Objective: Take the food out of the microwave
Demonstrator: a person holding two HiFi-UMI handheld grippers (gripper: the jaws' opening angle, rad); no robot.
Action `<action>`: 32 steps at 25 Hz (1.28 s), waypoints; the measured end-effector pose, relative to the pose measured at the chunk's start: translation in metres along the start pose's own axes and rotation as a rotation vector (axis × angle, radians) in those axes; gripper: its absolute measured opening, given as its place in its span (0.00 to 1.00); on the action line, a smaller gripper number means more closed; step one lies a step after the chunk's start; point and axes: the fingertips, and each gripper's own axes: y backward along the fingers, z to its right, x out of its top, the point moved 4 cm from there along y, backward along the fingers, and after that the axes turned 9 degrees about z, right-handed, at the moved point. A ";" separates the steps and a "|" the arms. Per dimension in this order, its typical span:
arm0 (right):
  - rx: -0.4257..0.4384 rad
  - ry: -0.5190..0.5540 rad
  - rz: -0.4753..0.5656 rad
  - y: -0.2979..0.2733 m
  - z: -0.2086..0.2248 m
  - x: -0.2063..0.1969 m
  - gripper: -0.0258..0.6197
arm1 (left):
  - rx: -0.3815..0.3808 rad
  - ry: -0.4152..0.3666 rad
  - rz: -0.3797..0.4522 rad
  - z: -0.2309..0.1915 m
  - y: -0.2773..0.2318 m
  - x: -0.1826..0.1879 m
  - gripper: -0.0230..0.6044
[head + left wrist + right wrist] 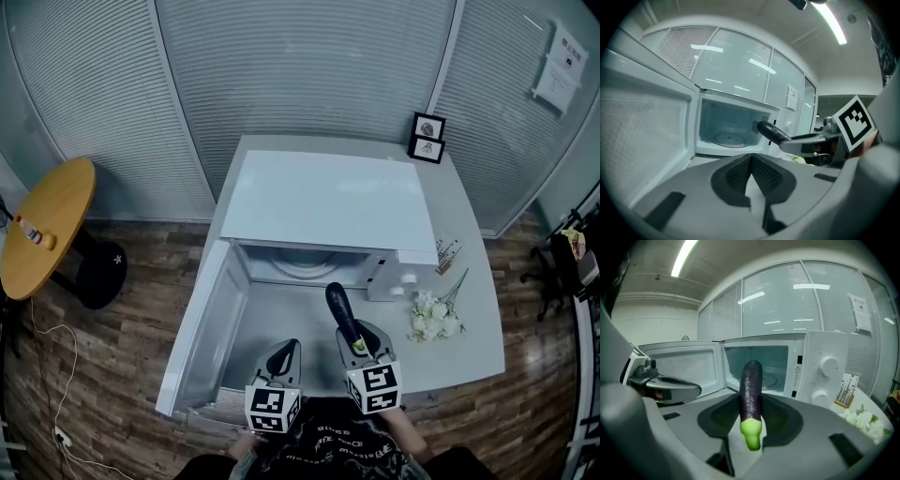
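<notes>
A white microwave (pixel 328 202) stands on the grey table (pixel 473 309) with its door (pixel 202 323) swung open to the left. Its glass turntable (pixel 772 378) is bare. My right gripper (pixel 354 335) is shut on a dark purple eggplant (pixel 341 312) in front of the opening. The eggplant (pixel 751 389) points toward the cavity, with its green stem end nearest the camera. My left gripper (pixel 284 347) hovers just to the left, shut, with nothing in it. In the left gripper view its jaws (pixel 751 157) meet, and the eggplant (pixel 772 132) shows beyond them.
White flowers (pixel 435 319) lie on the table right of the microwave, near a small holder (pixel 446 251). Two framed pictures (pixel 427 138) stand at the back corner. A round wooden side table (pixel 47 225) is far left, and a cable (pixel 52 375) lies on the floor.
</notes>
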 end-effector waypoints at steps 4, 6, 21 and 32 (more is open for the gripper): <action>-0.015 -0.020 0.004 0.005 0.001 -0.002 0.26 | -0.004 0.000 0.003 0.001 -0.001 0.001 0.05; -0.023 -0.029 0.001 0.007 0.002 -0.004 0.26 | -0.010 0.002 0.006 0.002 -0.002 0.001 0.05; -0.034 -0.057 0.003 0.012 0.008 -0.011 0.26 | 0.000 -0.013 -0.004 0.003 -0.006 0.001 0.05; -0.010 -0.076 -0.003 0.010 0.005 -0.014 0.26 | 0.028 -0.019 -0.023 0.002 -0.005 -0.002 0.05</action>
